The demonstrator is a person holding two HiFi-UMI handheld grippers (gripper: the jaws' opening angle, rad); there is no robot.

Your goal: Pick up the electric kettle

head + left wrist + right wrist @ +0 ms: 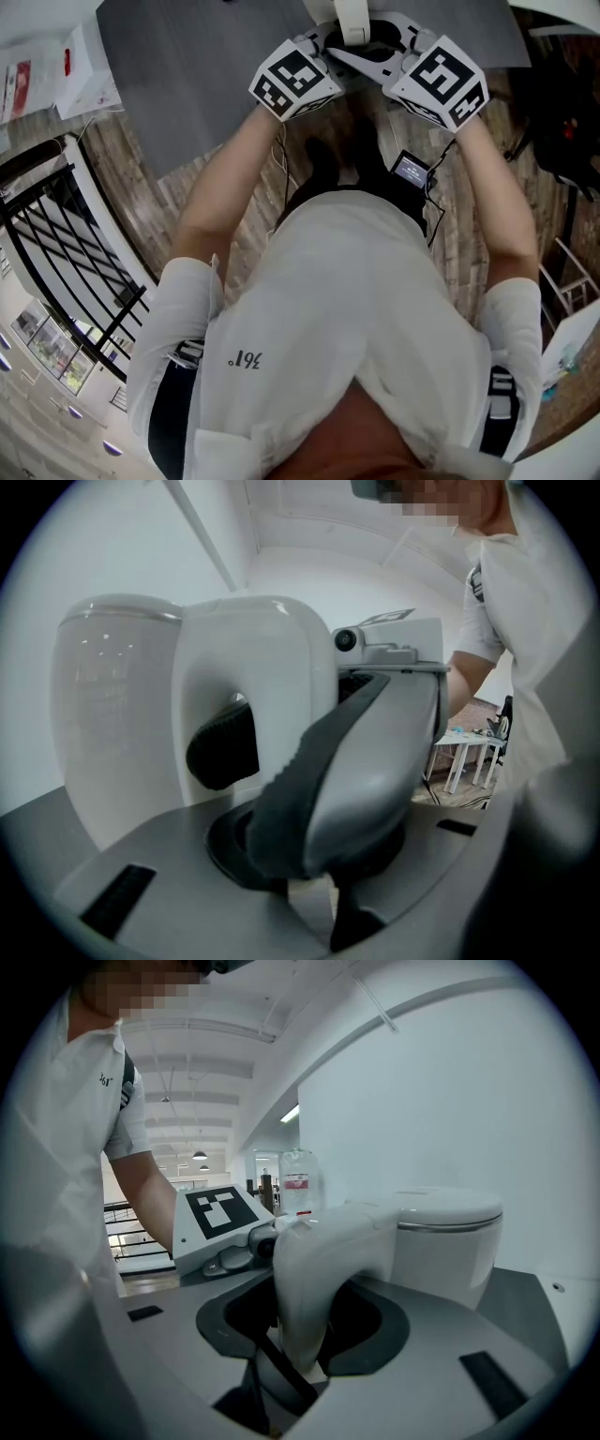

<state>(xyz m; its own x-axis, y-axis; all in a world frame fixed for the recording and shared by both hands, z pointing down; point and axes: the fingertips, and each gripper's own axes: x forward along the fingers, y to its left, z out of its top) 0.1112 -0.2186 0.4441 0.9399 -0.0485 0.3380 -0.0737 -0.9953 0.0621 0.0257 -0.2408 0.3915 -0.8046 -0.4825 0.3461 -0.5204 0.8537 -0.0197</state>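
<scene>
Both tools are gripping the electric kettle [112,714] by its handle [258,667], at the far middle of the scene over the grey counter [206,56]. The left tool [262,766] is clamping the handle's upright, with one black pad [220,747] reaching through the loop and the other jaw pressing from outside. The right tool [291,1363] is holding its jaws wide around the handle's lower part from the opposite side, and they appear to be closing on it. The lift seems to be the step in hand. Doing it well is likely calling for both tools rising at the same pace and staying level, so that the body is hanging upright and not twisting the handle out from between the pads. The handle is a thick, rounded loop of glossy white plastic, probably slippery, so the ribbed dark rubber pads are doing the real holding. The body is a smooth, cloudy-white, slightly barrel-shaped shell. A flat lid [445,1208] with a thin metallic band beneath it is capping the body. The counter is looking matte. Whether the base is off the counter I cannot tell.
</scene>
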